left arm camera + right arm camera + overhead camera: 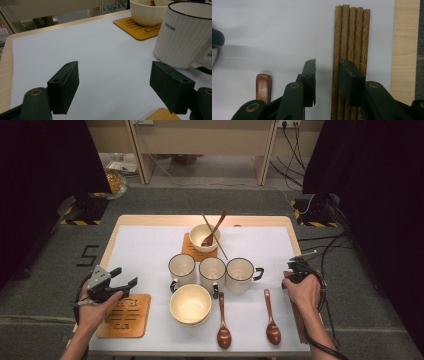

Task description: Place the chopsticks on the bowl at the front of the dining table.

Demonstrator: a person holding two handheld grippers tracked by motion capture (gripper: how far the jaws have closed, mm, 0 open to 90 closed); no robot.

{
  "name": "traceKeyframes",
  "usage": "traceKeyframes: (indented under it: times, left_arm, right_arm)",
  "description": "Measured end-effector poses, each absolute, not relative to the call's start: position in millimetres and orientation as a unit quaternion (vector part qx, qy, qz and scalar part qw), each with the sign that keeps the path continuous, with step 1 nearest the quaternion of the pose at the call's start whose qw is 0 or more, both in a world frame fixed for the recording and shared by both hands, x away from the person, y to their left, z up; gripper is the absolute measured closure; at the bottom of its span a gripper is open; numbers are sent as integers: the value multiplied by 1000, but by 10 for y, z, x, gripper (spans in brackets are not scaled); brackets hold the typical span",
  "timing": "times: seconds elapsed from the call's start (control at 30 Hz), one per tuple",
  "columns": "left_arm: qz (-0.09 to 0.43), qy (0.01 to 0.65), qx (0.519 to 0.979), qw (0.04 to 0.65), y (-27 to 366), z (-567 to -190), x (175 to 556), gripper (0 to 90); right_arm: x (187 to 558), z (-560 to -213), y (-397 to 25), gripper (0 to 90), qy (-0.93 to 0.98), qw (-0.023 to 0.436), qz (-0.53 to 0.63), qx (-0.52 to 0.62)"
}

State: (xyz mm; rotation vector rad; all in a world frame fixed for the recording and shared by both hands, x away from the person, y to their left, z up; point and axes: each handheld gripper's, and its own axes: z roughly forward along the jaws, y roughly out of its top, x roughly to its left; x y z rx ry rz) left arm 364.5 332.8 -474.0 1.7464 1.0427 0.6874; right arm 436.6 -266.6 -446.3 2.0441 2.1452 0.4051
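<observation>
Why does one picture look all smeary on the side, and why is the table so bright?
In the right gripper view, the dark mug rim at the left edge is smeared by blur, while the chopsticks stay sharp. In the high view, light falls on the white table mat and the corners are dark. In the left gripper view, the mug is sharp and the mat glares softly.

I see the chopsticks [350, 35] in the right gripper view: approx five brown wooden sticks w/ visible grain, lying flat & side by side, touching, parallel, ends lined up, on the white mat near the table's right edge.
</observation>
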Motion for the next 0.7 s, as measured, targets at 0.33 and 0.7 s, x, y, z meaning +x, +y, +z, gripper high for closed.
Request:
traceKeyframes:
  times: [0.33,0.7]
  left_arm:
    - [281,426,715,477,3323,-4740,3644,231]
    - [280,426,716,477,3316,-4745,3644,231]
  right_arm:
    - [4357,-4469,-2647,685,716,76,135,681]
    - [4349,-4498,-2630,723,718,71,133,679]
